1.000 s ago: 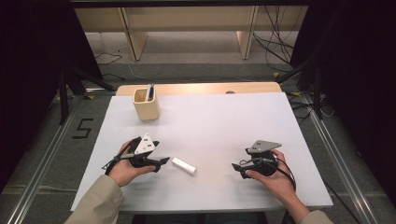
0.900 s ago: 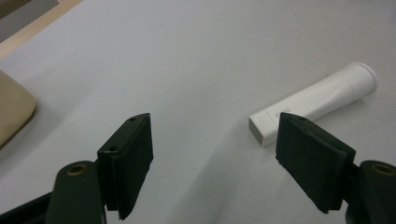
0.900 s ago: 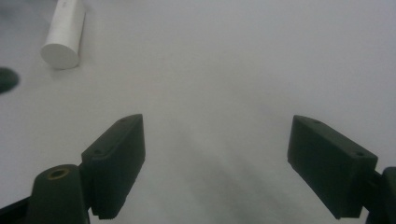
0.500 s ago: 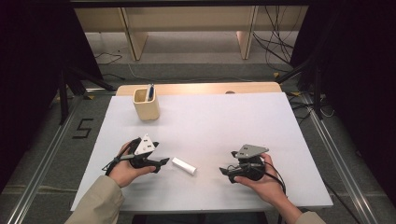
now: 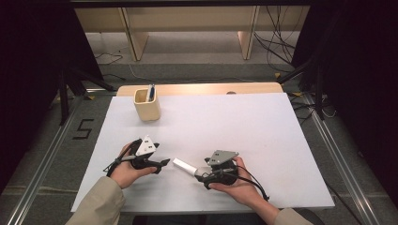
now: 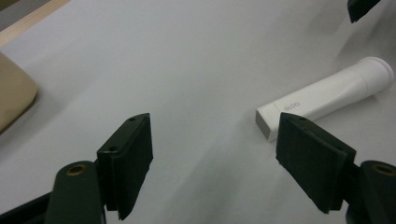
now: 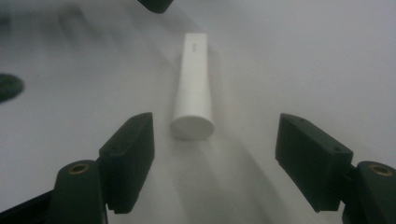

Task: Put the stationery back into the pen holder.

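A white glue tube [image 5: 184, 165] lies flat on the white table [image 5: 244, 126] between my two grippers. My left gripper [image 5: 164, 162] rests to its left, jaws wide open; in the left gripper view [image 6: 215, 158] the tube's flat end [image 6: 322, 95] lies just ahead of the right-hand pad, untouched. My right gripper [image 5: 199, 172] points at the tube's round end. In the right gripper view [image 7: 215, 158] that end [image 7: 192, 100] sits between the jaw tips, nearer the left-hand pad. The jaws have just been closing, but neither pad touches the tube.
A tan cup [image 5: 147, 105] holding a pen [image 5: 150, 92] stands at the table's back left; its side shows in the left gripper view [image 6: 11, 93]. Shelving and cables lie on the floor beyond the far edge.
My right gripper has slid left across the table up to the tube's round end. The left gripper and the tube have stayed put.
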Demonstrator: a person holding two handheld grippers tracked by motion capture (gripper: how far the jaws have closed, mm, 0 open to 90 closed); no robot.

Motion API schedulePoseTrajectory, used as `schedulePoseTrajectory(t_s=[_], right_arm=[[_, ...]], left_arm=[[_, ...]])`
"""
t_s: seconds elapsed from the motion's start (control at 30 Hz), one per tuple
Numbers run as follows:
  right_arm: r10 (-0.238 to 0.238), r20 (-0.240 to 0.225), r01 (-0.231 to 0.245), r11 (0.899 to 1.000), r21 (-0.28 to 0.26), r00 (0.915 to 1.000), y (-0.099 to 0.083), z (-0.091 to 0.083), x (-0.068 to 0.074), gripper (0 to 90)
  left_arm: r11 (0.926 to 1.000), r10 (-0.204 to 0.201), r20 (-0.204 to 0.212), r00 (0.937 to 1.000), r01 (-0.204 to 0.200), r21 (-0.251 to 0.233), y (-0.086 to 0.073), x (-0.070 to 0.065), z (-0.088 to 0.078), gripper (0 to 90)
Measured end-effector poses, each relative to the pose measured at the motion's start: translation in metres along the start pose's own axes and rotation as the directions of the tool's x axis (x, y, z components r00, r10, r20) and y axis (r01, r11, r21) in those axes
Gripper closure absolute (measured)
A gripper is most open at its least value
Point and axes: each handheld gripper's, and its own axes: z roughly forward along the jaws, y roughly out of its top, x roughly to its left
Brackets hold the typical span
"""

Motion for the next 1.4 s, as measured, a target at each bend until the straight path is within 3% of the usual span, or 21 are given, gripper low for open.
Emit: schedulePoseTrajectory(t_s=[0.37, 1.0, 1.4], right_arm=[[0.0, -0.012, 0.0, 1.0, -0.001, 0.9999, 0.014, 0.02, 0.005, 31.1], [0.002, -0.018, -0.001, 1.0, 0.024, 0.9998, 0.023, 0.032, 0.009, 33.0], [-0.018, -0.02, 0.019, 0.999, 0.042, 0.9996, 0.028, 0.044, 0.016, 40.8]], left_arm=[[0.9999, -0.012, -0.012, 0.9999, 0.012, 0.004, -0.001, 0.001, 0.0, 26.9], [0.9997, -0.021, -0.017, 0.9996, 0.022, 0.009, -0.003, 0.002, 0.0, 27.0], [0.9996, -0.025, -0.015, 0.9996, 0.026, 0.012, -0.003, 0.002, 0.001, 27.0]])
